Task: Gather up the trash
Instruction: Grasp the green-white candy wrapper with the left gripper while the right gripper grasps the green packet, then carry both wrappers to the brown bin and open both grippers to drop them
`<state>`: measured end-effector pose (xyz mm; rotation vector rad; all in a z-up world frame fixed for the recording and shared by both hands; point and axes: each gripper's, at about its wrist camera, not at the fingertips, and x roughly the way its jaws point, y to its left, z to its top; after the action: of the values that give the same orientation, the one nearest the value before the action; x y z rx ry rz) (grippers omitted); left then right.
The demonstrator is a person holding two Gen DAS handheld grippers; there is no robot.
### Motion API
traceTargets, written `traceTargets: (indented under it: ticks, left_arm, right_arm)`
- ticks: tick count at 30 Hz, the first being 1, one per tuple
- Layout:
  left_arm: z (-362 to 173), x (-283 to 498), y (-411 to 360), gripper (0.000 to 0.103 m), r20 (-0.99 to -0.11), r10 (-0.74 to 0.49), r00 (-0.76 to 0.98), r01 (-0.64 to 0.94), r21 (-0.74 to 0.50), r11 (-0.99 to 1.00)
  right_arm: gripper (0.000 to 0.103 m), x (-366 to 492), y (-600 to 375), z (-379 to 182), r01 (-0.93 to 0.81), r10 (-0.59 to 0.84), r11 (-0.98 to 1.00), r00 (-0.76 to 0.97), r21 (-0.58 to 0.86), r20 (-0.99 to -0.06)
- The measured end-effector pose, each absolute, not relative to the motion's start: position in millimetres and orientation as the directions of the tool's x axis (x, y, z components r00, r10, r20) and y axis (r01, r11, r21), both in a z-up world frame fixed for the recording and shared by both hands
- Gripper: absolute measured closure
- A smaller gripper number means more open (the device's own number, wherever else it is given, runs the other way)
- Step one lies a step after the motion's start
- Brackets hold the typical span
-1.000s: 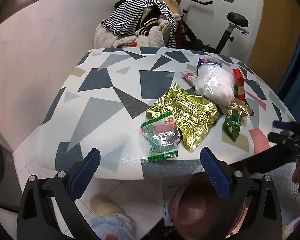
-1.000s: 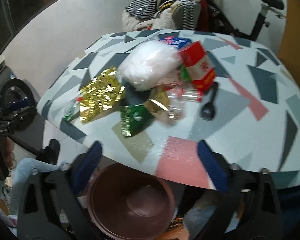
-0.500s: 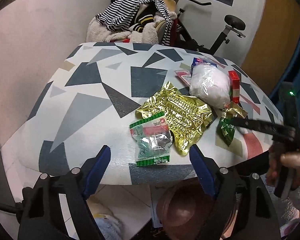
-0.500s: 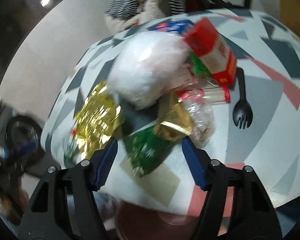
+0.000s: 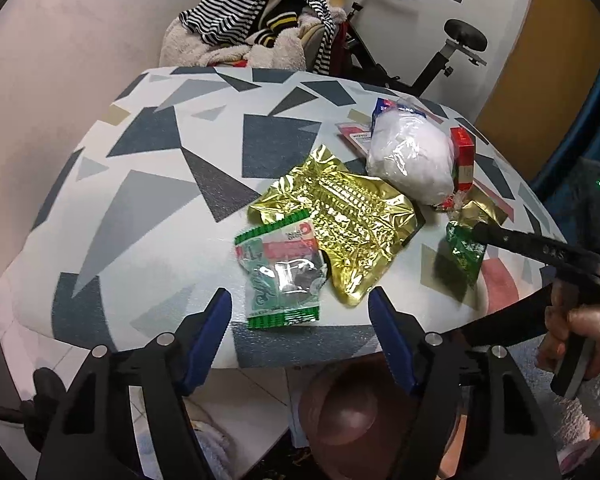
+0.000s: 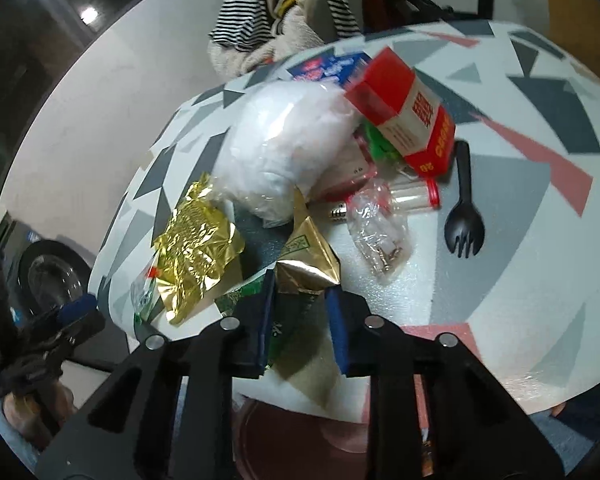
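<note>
A: Status, nearest items first. Below the near tabletop [image 5: 148,216] edge stands the brown bin [image 5: 352,416], so far with no trash that we can make out inside it. Just above it, what do the right gripper [image 6: 300,316] fingers show?

B: They have just been closing, and the green-and-gold packet [image 6: 300,280] lies between them at the tabletop's near edge. We judge the pads are now pressing its sides, though the blue pads partly hide the contact. A second ago that gripper stood back from the edge with its fingers wide apart, so we read this as the first grasp of the task.

A: And the left gripper [image 5: 300,306]?

B: Its fingers have also been narrowing, but they remain apart and grip nothing. They have come closer and now frame the green candy wrapper [image 5: 280,276], which lies flat near the edge, overlapping the gold foil pouch [image 5: 340,220].

A: Farther in?

B: The white stuffed bag [image 6: 288,148], the red carton [image 6: 404,116], a clear crumpled bag [image 6: 380,228] and the black spork [image 6: 464,216] lie untouched mid-tabletop. Beyond the far edge there is a clothes pile [image 5: 260,28].

A: Consequence for the task?

B: Nothing is collected yet. We expect the packet to go into the bin next; thin film may slip.
</note>
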<state>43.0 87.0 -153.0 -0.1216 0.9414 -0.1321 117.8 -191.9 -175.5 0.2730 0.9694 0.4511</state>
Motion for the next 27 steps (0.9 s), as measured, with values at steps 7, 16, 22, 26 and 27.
traceTargets:
  ticks: [7, 16, 22, 26, 27]
  left_arm:
    - [-166.7, 59.4, 88.2, 0.036, -0.813, -0.204, 0.546, 0.025, -0.227, 0.974]
    - [-196.2, 93.1, 111.8, 0.036, -0.828, -0.247, 0.503, -0.140, -0.361, 0.922]
    - [-199.9, 99.5, 108.6, 0.038, -0.838, -0.194, 0.509, -0.151, -0.309, 0.939]
    - [-200.9, 97.4, 112.3, 0.058, -0.842, -0.173, 0.511, -0.162, -0.292, 0.943]
    - [-200.9, 95.7, 115.6, 0.060, -0.836, -0.193, 0.513, -0.163, -0.316, 0.935]
  right_arm:
    - [0.077, 105.9, -199.6, -170.5, -0.287, 0.461, 0.887, 0.501, 0.362, -0.732]
    - [0.077, 94.5, -214.1, -171.9, -0.295, 0.452, 0.891, 0.509, 0.345, -0.733]
    - [0.077, 90.5, -222.5, -173.7, -0.289, 0.445, 0.895, 0.512, 0.340, -0.735]
    - [0.077, 87.7, -227.4, -173.7, -0.285, 0.446, 0.894, 0.514, 0.345, -0.733]
    - [0.077, 86.2, -228.1, -173.4, -0.286, 0.446, 0.894, 0.515, 0.344, -0.732]
